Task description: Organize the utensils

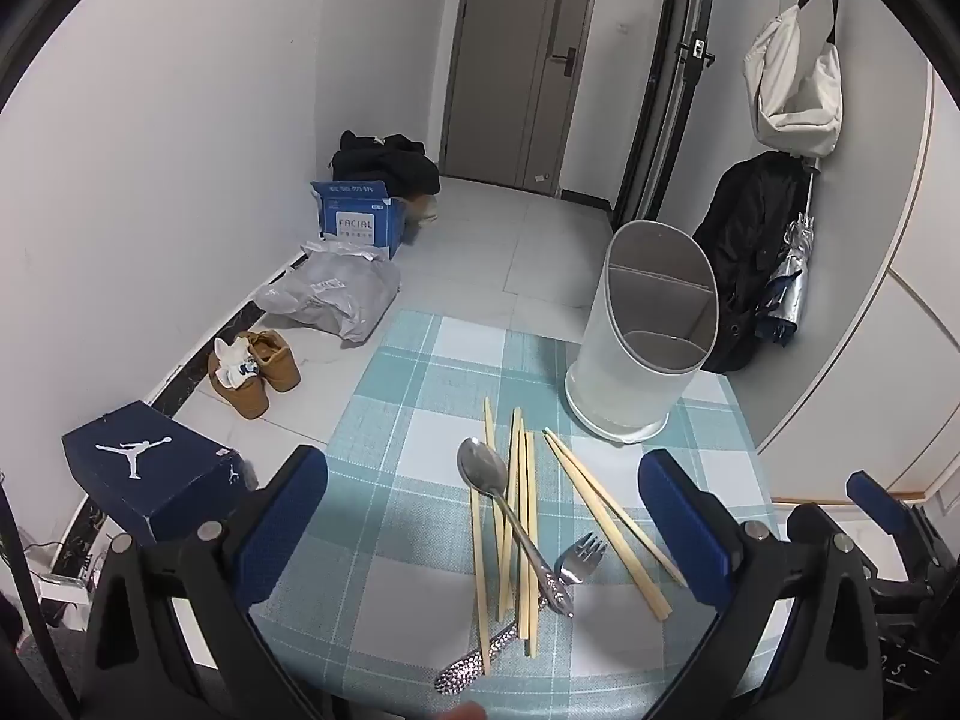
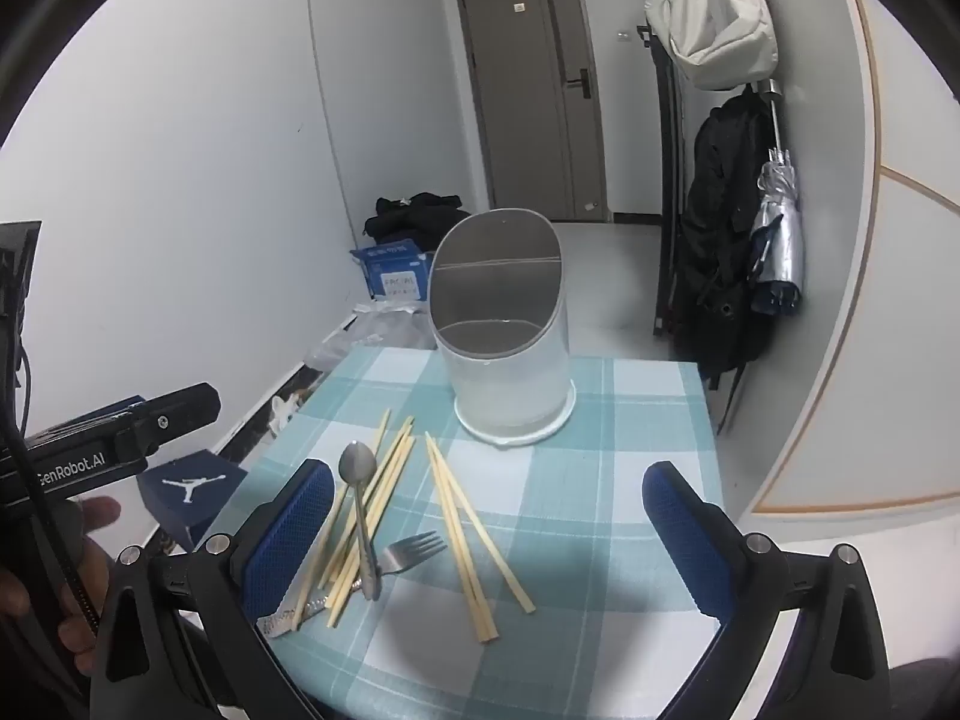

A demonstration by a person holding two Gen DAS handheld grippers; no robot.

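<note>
On tabletop [image 1: 420,396] — chopsticks [image 1: 522,516], spoon [image 1: 498,492], fork [image 1: 579,558] piled near empty holder [image 1: 636,384]. Left gripper [image 1: 480,522] and right gripper [image 2: 489,534] — jaws spread wide, pinching nothing.

You see a teal-and-white checked cloth [image 1: 420,396] covering the bench, pale wooden chopsticks [image 1: 519,516], a silver spoon [image 1: 483,468] and fork [image 1: 579,558], a frosted white holder [image 1: 636,384], and blue textured pads [image 2: 291,534] on black jaws.
</note>
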